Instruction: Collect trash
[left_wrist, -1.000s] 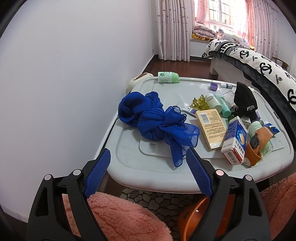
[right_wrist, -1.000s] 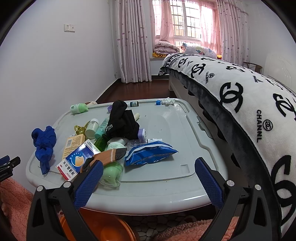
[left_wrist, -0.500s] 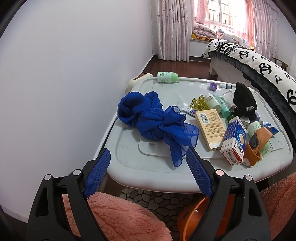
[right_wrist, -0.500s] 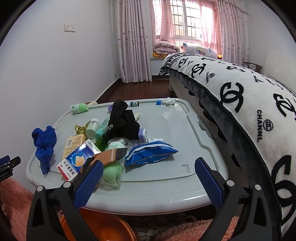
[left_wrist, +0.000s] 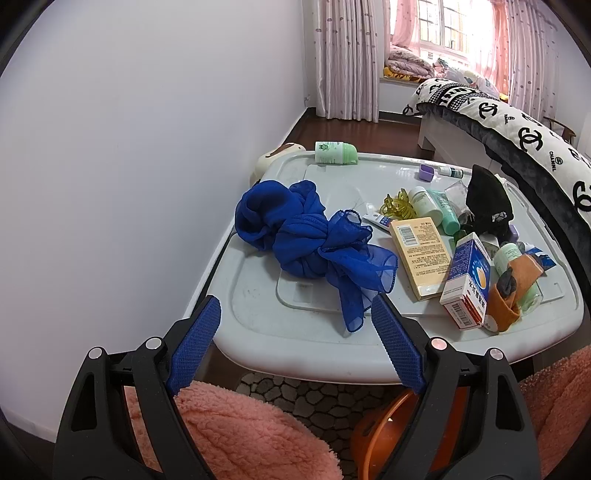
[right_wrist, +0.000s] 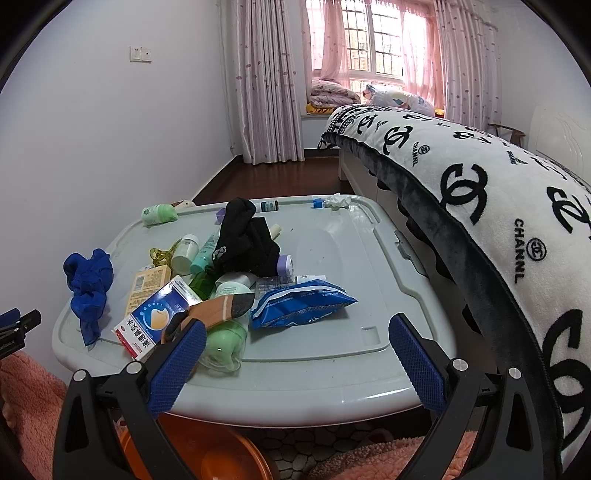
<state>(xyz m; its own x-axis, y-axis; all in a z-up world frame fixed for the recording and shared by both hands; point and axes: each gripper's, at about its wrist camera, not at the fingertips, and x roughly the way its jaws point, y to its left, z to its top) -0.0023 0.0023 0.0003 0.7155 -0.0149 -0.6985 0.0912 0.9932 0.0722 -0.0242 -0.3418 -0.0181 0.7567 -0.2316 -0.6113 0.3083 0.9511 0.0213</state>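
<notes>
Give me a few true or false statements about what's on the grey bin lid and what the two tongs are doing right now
1. Both tongs, left and right, are open and hold nothing. True.
2. The blue scarf lies at the lid's bed side. False: it lies at the wall side.
3. The blue packet lies flat on the lid. True.
4. The orange sock hangs from the right tongs. False: it lies on the clutter on the lid.
5. An orange basin sits on the floor below the lid. True.
</notes>
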